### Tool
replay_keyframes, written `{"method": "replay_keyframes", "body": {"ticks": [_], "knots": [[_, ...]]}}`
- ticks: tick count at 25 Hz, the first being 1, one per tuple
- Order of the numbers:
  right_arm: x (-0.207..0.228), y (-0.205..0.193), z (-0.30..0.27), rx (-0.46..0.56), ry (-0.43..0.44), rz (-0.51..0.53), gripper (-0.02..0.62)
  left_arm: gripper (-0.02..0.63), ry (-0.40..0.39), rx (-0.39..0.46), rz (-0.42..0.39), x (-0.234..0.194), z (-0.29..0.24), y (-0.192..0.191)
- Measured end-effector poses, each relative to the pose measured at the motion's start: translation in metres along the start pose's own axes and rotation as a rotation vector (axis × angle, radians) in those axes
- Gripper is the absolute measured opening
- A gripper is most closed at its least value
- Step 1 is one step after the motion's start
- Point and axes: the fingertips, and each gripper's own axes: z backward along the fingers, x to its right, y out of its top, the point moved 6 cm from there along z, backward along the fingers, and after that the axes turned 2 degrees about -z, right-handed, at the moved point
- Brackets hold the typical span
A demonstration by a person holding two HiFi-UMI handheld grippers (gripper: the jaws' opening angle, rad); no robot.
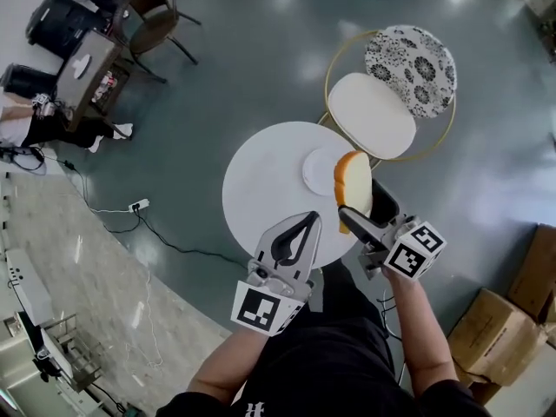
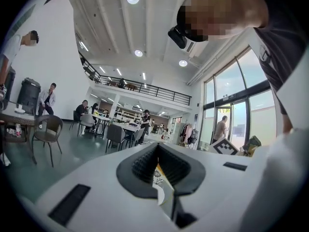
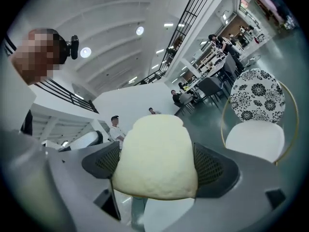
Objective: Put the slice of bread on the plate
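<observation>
A slice of bread [image 1: 352, 182] with a golden crust stands on edge above the right side of the round white table [image 1: 261, 189], next to a small white plate [image 1: 318, 170]. My right gripper [image 1: 351, 208] is shut on the slice from below. The right gripper view shows the pale crumb face of the bread [image 3: 157, 161] filling the space between the dark ribbed pads [image 3: 214, 165]. My left gripper [image 1: 309, 221] hovers over the table's near edge with its jaws together and nothing in them. In the left gripper view the left gripper [image 2: 157, 170] shows its pads meeting.
Just beyond the table stands a gold-framed chair with a white seat [image 1: 372, 114] and a floral backrest [image 1: 410, 57]. Cardboard boxes [image 1: 499, 333] sit on the floor at the right. A power strip and cable [image 1: 137, 205] lie at the left, another chair [image 1: 153, 11] far left.
</observation>
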Motion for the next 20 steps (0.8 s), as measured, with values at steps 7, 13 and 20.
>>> {"method": "replay_keyframes", "body": {"ticks": [7, 13, 20], "knots": [[0.078, -0.046, -0.038, -0.061, -0.090, 0.005, 0.483, 0.007, 0.005, -0.047, 0.040, -0.030, -0.022, -0.045], [0.123, -0.075, -0.067, -0.133, -0.145, 0.060, 0.483, 0.007, 0.016, -0.081, 0.056, -0.057, -0.035, -0.078], [0.159, -0.109, -0.103, -0.268, -0.243, 0.248, 0.482, 0.008, 0.034, -0.102, 0.072, -0.079, -0.035, -0.108]]}}
